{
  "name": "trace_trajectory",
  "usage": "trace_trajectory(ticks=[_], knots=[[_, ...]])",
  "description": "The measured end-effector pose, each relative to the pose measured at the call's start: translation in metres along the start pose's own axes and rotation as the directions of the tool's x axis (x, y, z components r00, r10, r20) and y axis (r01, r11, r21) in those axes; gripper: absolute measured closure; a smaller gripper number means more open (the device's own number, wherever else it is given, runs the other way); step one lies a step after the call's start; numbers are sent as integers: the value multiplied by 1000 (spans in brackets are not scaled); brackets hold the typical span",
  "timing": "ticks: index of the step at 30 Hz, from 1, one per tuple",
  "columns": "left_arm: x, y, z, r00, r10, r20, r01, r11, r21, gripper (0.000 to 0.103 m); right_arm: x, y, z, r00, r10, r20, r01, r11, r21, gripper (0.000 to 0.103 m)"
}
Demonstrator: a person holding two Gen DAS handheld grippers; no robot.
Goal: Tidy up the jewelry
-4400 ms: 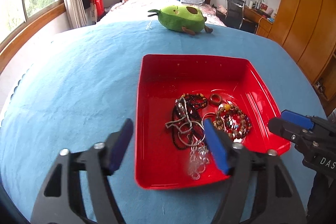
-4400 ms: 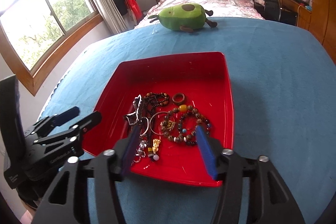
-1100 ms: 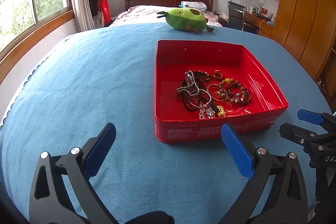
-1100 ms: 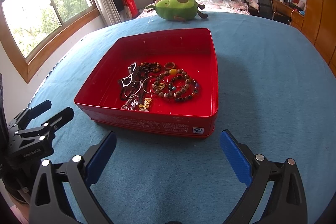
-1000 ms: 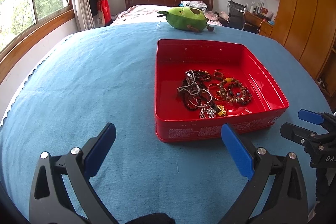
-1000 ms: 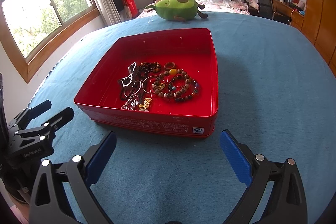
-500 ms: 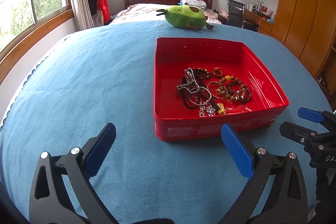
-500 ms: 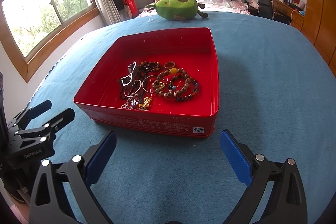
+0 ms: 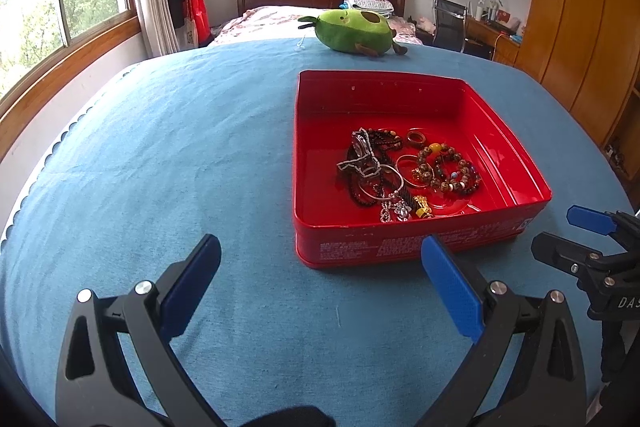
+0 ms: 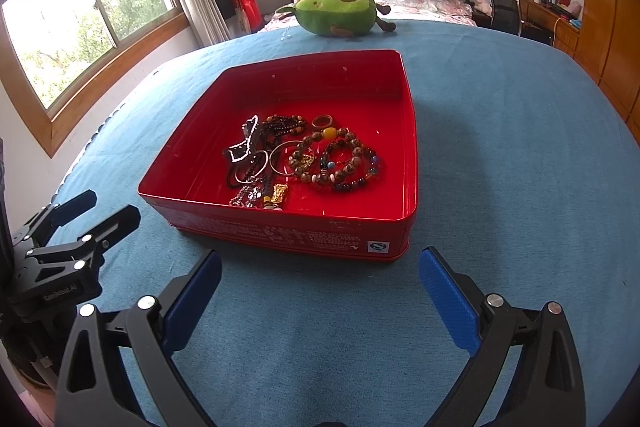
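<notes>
A red tin tray (image 9: 516, 163) (image 10: 408, 147) sits on the blue cloth. Inside lies a pile of jewelry (image 9: 404, 171) (image 10: 300, 157): beaded bracelets (image 10: 344, 161), dark bead strands, silver bangles, a ring and a gold charm. My left gripper (image 9: 320, 267) is open and empty, held back from the tray's near wall. My right gripper (image 10: 320, 279) is open and empty, also short of the tray. Each gripper shows at the edge of the other's view, the right one (image 9: 580, 239) and the left one (image 10: 96, 219).
A green avocado plush (image 9: 354, 31) (image 10: 340, 11) lies on the cloth beyond the tray. Behind it are a bed, a coat stand, windows on the left and wooden cupboards on the right.
Over the last 4 seconds both grippers pulled back from over the tray and opened wider. In the last second almost nothing moved.
</notes>
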State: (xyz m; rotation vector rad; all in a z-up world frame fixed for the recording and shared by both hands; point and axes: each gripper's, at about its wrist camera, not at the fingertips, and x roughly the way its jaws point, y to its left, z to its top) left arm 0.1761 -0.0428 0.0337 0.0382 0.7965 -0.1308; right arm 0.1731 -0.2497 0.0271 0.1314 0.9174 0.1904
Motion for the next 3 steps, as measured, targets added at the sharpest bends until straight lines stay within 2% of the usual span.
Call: trace_trajectory(ticks=[3], knots=[[0, 0, 0, 1000, 0, 0, 0, 1000, 1, 3, 0, -1, 0, 1000, 0, -2, 0, 1000, 0, 4]])
